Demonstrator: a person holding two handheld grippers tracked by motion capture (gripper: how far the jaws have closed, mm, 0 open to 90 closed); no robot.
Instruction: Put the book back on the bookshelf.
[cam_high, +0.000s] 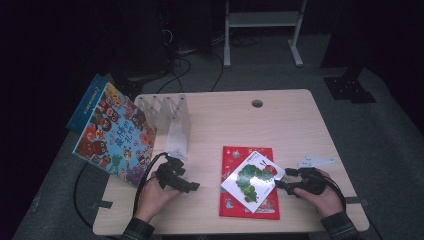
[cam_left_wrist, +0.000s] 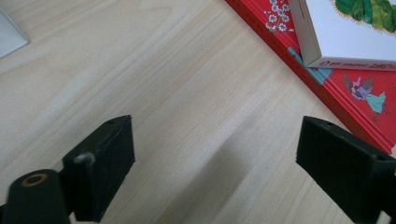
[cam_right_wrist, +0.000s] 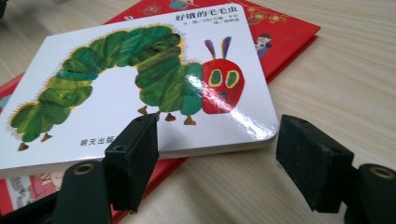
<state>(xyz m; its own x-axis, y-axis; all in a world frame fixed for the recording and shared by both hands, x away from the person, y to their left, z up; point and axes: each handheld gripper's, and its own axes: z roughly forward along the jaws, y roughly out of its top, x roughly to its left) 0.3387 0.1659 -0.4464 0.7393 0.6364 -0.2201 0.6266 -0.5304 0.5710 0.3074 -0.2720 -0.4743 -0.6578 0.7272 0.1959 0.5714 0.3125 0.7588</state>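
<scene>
Table (cam_high: 280, 125): light wood top, spans the centre of the high view; round hole near its far edge.
Picture book, blue cover (cam_high: 116, 134): left of frame, tilted, leaning over the table's left edge beside the rack.
Red book (cam_high: 235, 200): lies flat, lower centre of the high view, lowest of a stack of two.
Caterpillar book (cam_high: 254, 178): white cover with a green caterpillar; lies on the red book, turned askew, one corner overhanging toward the right of frame.
Clear rack (cam_high: 172, 117): upright dividers, upper left of the table top, just right of the blue book.
Left gripper (cam_high: 186, 186): lower left of centre, held in the left hand (cam_high: 152, 197); jaws spread wide over bare wood, holding nothing; red book's edge at upper right of the left gripper view.
Right gripper (cam_high: 277, 184): lower right, held in the right hand (cam_high: 325, 197); jaws parted, low at the caterpillar book's near corner, one jaw in front of its edge; contact cannot be told.
</scene>
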